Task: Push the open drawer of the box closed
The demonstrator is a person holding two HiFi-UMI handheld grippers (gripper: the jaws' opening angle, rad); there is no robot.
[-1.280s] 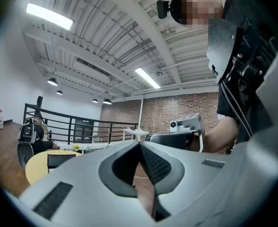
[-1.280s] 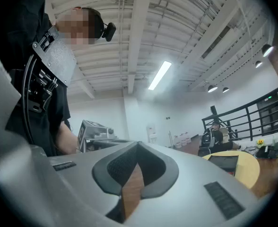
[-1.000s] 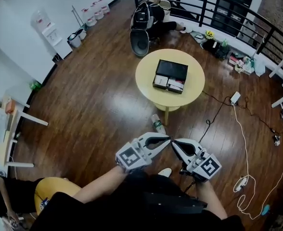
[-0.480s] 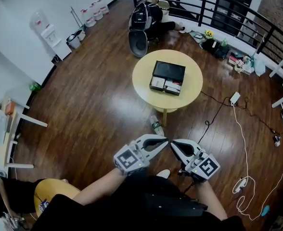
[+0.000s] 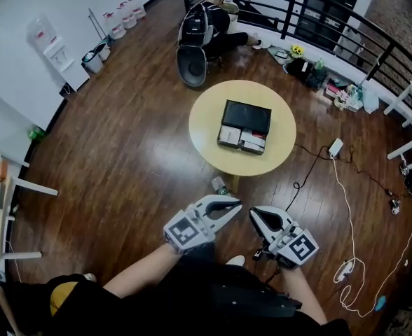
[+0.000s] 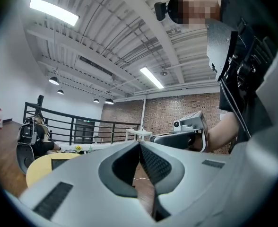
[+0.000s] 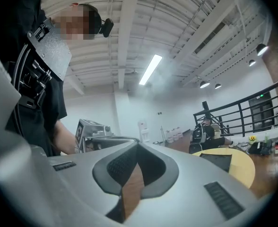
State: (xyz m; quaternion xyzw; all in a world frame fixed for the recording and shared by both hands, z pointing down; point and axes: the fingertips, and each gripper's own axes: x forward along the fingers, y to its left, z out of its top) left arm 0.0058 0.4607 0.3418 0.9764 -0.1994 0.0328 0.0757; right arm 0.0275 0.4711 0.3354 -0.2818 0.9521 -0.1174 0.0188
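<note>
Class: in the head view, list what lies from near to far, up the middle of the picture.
left gripper → floor bottle → round table → box → black chair → railing

At the bottom of the head view the person wears a black short-sleeved top (image 5: 213,289). In the left gripper view's upper right, a grey metal plate (image 6: 224,46) with black hardware sits on the chest, and a small black camera (image 6: 161,8) rides on the head. The left gripper (image 5: 238,204) and right gripper (image 5: 253,213) are pale grey shells with dark ribbed pads (image 6: 153,163). Each carries a cube (image 5: 188,231) of black-and-white square markers.
</note>
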